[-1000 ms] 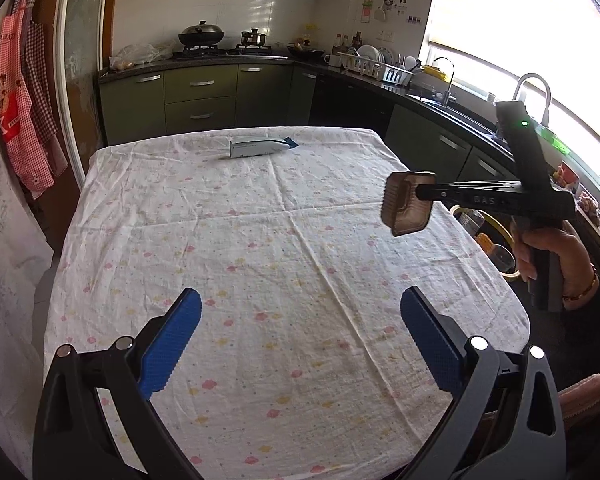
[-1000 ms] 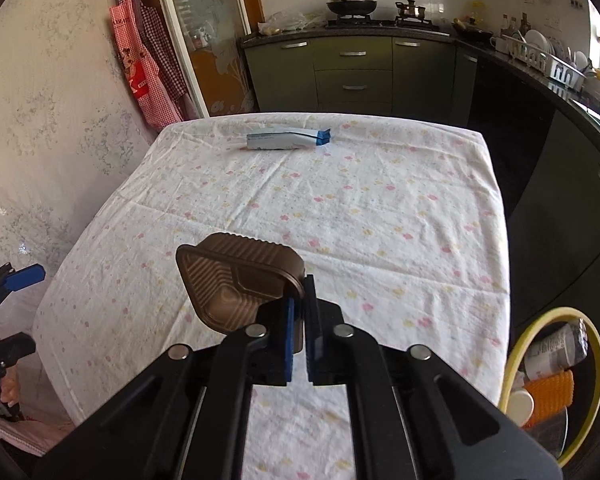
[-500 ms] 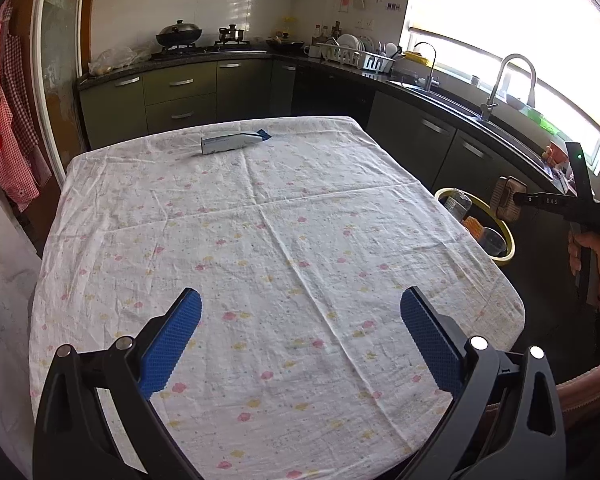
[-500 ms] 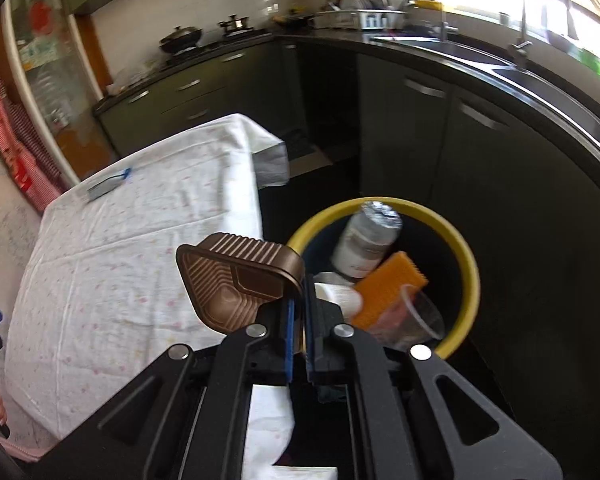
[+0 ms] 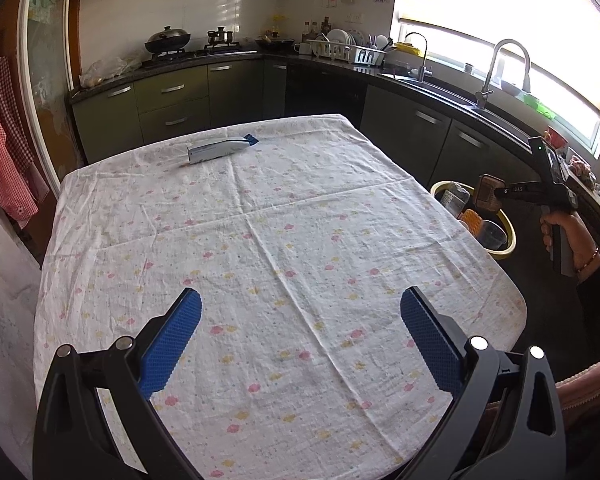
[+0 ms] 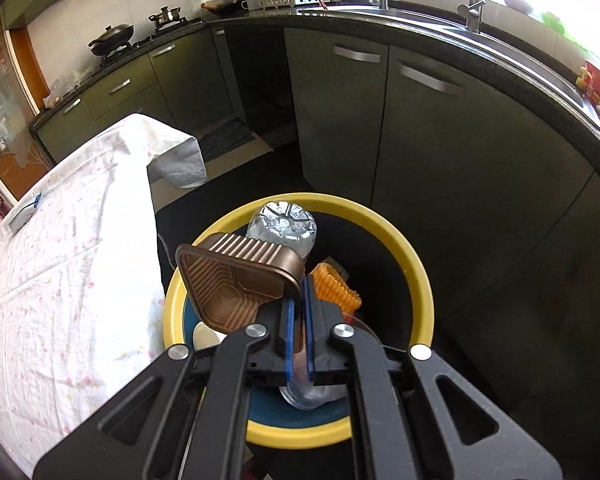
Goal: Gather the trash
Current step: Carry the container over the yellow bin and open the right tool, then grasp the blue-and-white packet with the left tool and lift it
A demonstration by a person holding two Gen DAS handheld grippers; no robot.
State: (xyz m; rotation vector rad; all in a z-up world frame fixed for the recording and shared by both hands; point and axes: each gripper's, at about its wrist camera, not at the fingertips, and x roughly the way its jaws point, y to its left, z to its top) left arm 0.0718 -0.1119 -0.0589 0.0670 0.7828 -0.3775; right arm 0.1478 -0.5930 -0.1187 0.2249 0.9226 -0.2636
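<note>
My right gripper (image 6: 298, 286) is shut on the rim of a ribbed brown plastic tray (image 6: 236, 276) and holds it over the yellow-rimmed bin (image 6: 412, 264) beside the table. The left wrist view shows the same right gripper (image 5: 496, 192), the brown tray (image 5: 487, 193) and the bin (image 5: 504, 220) at the table's right edge. In the bin lie a clear plastic bottle (image 6: 282, 224), an orange ribbed piece (image 6: 334, 288) and a clear cup. A blue-and-white tube box (image 5: 220, 150) lies at the table's far end. My left gripper (image 5: 300, 332) hovers open over the near side of the table.
The table wears a white flowered cloth (image 5: 268, 248). Dark green cabinets (image 6: 420, 128) and a counter with a sink (image 5: 496, 80) curve behind the bin. A person's hand (image 5: 564, 232) holds the right gripper's handle. Red checked cloth (image 5: 4, 128) hangs at the left.
My right gripper has carried the brown tray from above the table's right part out over the bin, rolling and dipping a little. The left gripper shifted slightly and stays open.
</note>
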